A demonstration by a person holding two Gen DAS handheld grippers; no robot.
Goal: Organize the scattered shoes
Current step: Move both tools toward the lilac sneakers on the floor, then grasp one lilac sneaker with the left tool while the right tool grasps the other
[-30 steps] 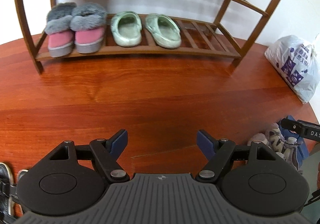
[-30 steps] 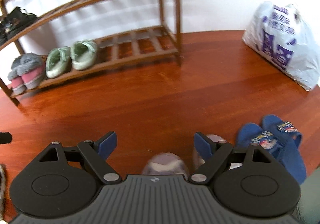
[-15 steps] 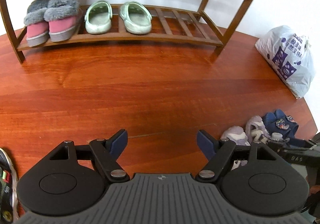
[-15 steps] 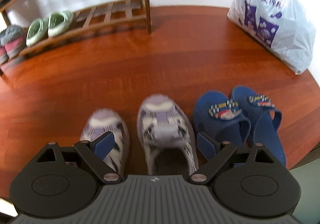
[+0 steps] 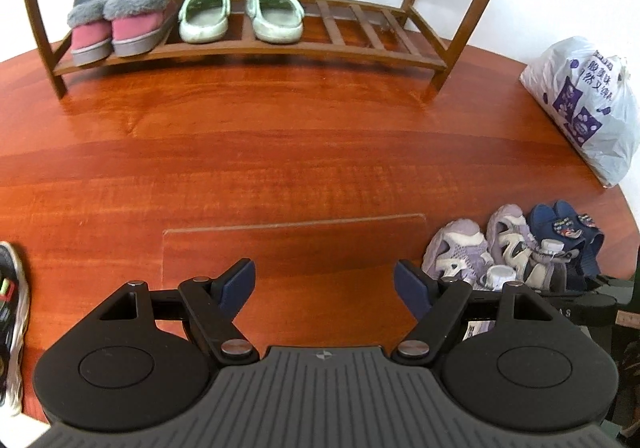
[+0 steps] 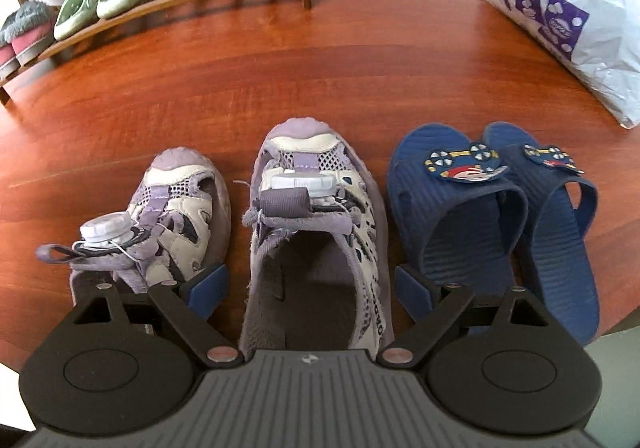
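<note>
Two purple and white sneakers lie side by side on the red-brown floor. My right gripper point(image 6: 310, 284) is open and hangs over the heel opening of the right sneaker point(image 6: 316, 232), its jaws on either side. The left sneaker point(image 6: 160, 216) lies just beside the left jaw. A pair of blue slides point(image 6: 496, 216) lies to the right. My left gripper point(image 5: 324, 286) is open and empty above bare floor; the sneakers point(image 5: 472, 252) and slides point(image 5: 564, 232) are to its right. The wooden shoe rack point(image 5: 248, 48) stands ahead.
The rack's lower shelf holds pink fur-lined slippers point(image 5: 116, 24) and pale green clogs point(image 5: 240, 14), with free slats to their right. A white and purple plastic bag point(image 5: 588, 104) sits at the right wall. A dark sneaker point(image 5: 10, 312) lies at the far left.
My right gripper has moved down and closer over the right purple sneaker. My left gripper has shifted, so that the rack is nearer and the sneakers show more fully at the right.
</note>
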